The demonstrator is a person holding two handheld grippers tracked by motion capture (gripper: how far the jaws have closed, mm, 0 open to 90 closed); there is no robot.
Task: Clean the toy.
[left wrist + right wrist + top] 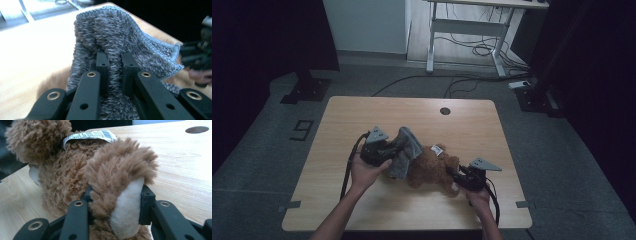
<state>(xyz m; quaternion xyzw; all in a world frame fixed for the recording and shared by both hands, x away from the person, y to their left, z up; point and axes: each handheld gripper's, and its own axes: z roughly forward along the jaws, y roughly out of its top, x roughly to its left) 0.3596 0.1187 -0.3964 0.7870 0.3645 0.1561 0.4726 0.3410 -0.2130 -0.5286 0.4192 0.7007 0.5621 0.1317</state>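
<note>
High view: grey towel [404, 152] and brown teddy [432, 170] held mid-worktop [362, 115].
Left tool [398, 148] is clamped on a towel fold, w/ cloth lifted and draped beside the teddy, probably so it can be laid over the toy. Right tool [453, 176] is closed on a teddy paw [125, 195], white sole out, apparently so the toy is kept steady; toy's pose isn't clearly seen.

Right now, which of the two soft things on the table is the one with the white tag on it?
The brown plush toy, gripped by the right gripper. The grey fuzzy cloth in the left gripper shows no tag.
</note>
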